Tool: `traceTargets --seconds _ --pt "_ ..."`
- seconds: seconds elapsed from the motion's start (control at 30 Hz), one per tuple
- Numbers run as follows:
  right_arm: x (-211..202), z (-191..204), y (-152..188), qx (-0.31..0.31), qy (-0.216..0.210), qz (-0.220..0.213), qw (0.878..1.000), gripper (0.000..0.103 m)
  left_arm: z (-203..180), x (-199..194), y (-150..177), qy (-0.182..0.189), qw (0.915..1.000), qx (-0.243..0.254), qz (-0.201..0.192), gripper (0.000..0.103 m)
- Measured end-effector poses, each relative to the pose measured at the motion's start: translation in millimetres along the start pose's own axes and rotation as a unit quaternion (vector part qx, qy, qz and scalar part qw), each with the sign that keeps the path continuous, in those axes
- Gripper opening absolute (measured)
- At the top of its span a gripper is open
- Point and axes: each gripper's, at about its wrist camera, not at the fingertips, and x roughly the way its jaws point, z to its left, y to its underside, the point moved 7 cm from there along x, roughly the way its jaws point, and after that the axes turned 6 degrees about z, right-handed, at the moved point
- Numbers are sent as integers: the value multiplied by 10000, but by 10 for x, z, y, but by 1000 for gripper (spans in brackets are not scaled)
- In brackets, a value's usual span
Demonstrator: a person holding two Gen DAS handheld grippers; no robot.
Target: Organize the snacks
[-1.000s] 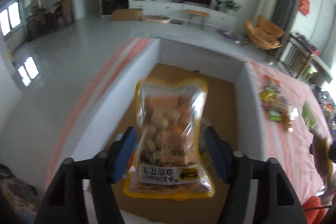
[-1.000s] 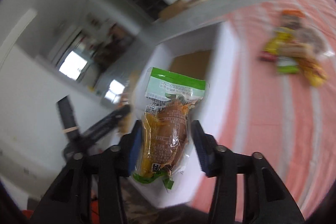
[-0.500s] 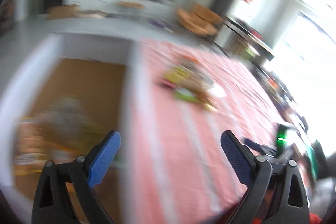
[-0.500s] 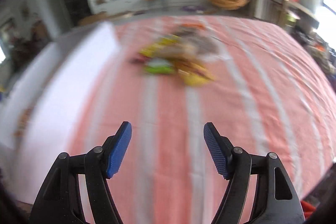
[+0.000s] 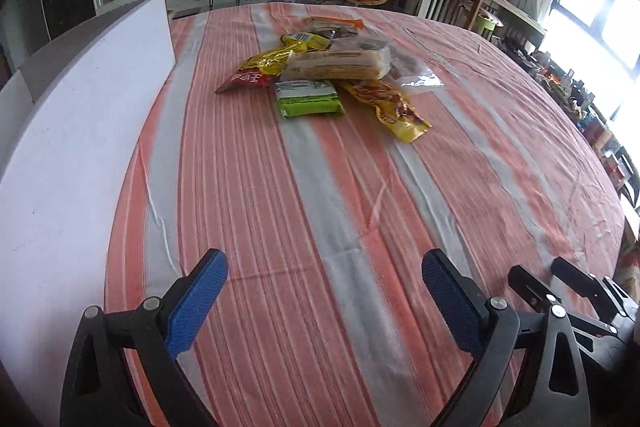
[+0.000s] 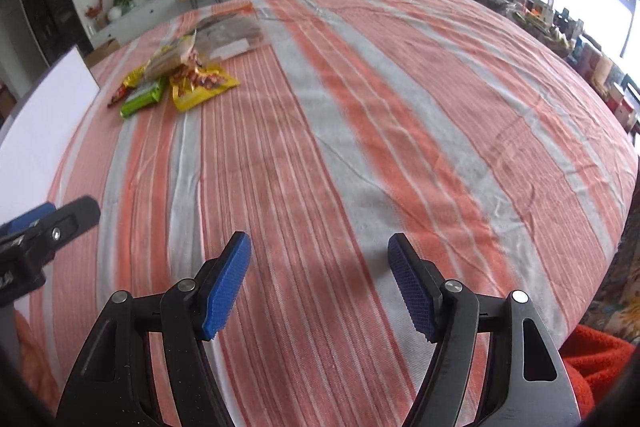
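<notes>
- Blue ribbed pads tip both of my grippers; my left gripper [image 5: 324, 283] is spread wide with nothing between its fingers, held low over the cloth [image 5: 280, 207] at the bottom of its frame.
- My right gripper [image 6: 320, 275] is likewise wide open and empty, angled down over the cloth [image 6: 360, 147]; its black arms show at lower right of the left view, and the left one's tip shows at the left edge of the right view.
- The cloth is woven, in orange and grey stripes with thin white lines, lightly creased.
- The snacks [image 5: 332, 75] lie in one loose heap at upper centre of the left view, well apart from both grippers; in the right view the same heap [image 6: 180, 75] sits at upper left.
- I count a red-and-yellow foil bag [image 5: 260, 69], a flat green pack [image 5: 310, 98], a yellow crinkled bag [image 5: 394, 105], a long tan pack [image 5: 340, 65] on top, and an orange-edged one [image 5: 334, 23] behind; clear wrappers beyond them I cannot count.
- A smooth white box wall [image 5: 80, 147] stands along the left edge of the left view.
</notes>
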Motion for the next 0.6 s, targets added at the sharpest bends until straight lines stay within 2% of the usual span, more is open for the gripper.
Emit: traceTargets --seconds 0.13,0.23,0.33,0.6 --pt "-40 -13 48 -138 41 3 9999 77 69 148 98 -30 10000 -76 54 97" --pt "-37 -5 56 -160 6 12 9999 80 19 128 152 -204 9996 155 -77 99" --pt "-29 15 65 -215 21 12 9998 83 -56 169 175 -414 9980 466 -32 103" --pt "-12 63 69 -296 71 -7 9995 91 -52 153 183 -431 9980 452 -41 103"
